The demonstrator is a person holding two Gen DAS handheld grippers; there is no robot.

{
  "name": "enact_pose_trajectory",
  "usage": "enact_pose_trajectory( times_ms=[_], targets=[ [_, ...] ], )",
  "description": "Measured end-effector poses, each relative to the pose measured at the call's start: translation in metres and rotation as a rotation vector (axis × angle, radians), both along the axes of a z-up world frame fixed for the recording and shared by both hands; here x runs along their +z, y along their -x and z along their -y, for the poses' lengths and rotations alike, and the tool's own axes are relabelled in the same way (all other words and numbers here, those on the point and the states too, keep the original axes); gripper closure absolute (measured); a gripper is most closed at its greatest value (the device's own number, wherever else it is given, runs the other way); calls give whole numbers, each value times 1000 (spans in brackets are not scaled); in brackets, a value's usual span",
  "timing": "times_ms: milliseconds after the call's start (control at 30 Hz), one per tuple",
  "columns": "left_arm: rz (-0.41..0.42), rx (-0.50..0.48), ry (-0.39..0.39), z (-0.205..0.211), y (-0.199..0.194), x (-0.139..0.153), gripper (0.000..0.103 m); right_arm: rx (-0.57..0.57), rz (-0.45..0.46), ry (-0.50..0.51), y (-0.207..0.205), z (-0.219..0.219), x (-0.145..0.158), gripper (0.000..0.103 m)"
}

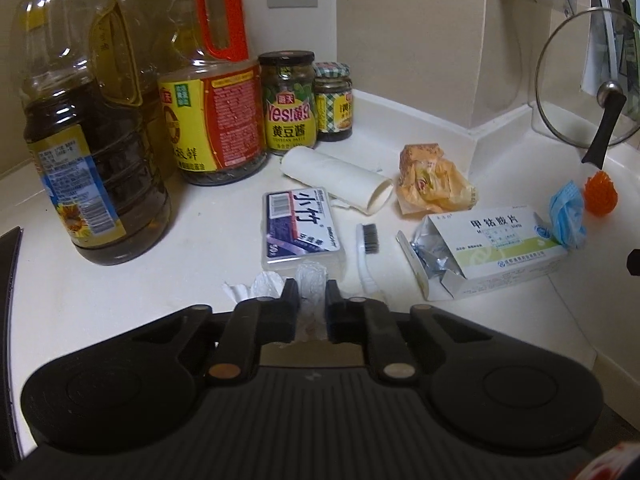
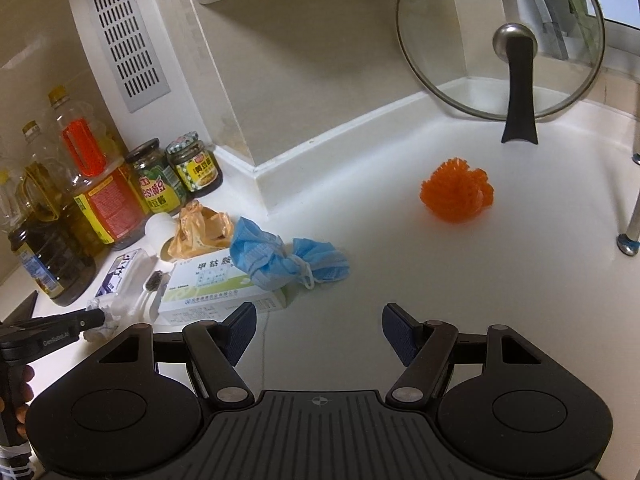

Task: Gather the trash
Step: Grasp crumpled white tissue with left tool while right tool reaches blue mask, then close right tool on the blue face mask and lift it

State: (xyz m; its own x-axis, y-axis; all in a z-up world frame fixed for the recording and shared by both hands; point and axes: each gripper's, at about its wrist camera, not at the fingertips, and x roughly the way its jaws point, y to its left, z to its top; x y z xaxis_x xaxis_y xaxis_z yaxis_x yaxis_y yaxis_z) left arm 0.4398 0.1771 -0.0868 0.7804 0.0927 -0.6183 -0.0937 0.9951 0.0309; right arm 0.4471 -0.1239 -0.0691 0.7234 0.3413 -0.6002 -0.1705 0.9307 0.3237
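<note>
My left gripper is shut on a crumpled white tissue lying on the white counter; the right wrist view shows that tissue at its tips too. Beyond it lie a clear labelled box, a toothbrush, a cardboard tube, a crumpled yellow bag, an opened medicine box and blue face masks. My right gripper stands open over bare counter, with nothing between its fingers, just right of the medicine box.
Oil bottles and sauce jars crowd the back left corner. A glass pot lid leans on the wall at the right, and an orange spiky ball lies before it. A metal rack leg stands far right.
</note>
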Motion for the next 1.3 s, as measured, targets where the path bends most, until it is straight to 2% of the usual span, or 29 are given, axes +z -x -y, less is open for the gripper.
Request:
enact_pose_trajectory(
  times_ms=[467, 833, 900, 1033, 1100, 1167, 1233, 1267, 1300],
  targets=[
    [84, 117, 37, -37, 37, 38, 94, 94, 102, 66, -16, -25, 4, 33],
    [102, 150, 30, -44, 49, 49, 94, 166, 177, 189, -43, -60, -4, 35],
    [100, 150, 27, -43, 50, 48, 94, 179, 176, 212, -46, -64, -9, 45],
    [87, 155, 25, -40, 52, 48, 94, 182, 150, 225, -53, -65, -18, 56],
    [88, 156, 23, -39, 54, 49, 94, 180, 159, 230, -52, -62, -18, 73],
    [90, 155, 19, -38, 57, 51, 94, 179, 164, 232, -52, -59, -17, 75],
    [91, 156, 17, -36, 60, 52, 94, 169, 170, 227, -52, -55, -15, 80],
    [91, 157, 17, -36, 61, 53, 94, 167, 173, 224, -51, -52, -13, 86],
    [93, 157, 17, -35, 62, 54, 94, 167, 177, 223, -50, -50, -11, 87]
  ],
)
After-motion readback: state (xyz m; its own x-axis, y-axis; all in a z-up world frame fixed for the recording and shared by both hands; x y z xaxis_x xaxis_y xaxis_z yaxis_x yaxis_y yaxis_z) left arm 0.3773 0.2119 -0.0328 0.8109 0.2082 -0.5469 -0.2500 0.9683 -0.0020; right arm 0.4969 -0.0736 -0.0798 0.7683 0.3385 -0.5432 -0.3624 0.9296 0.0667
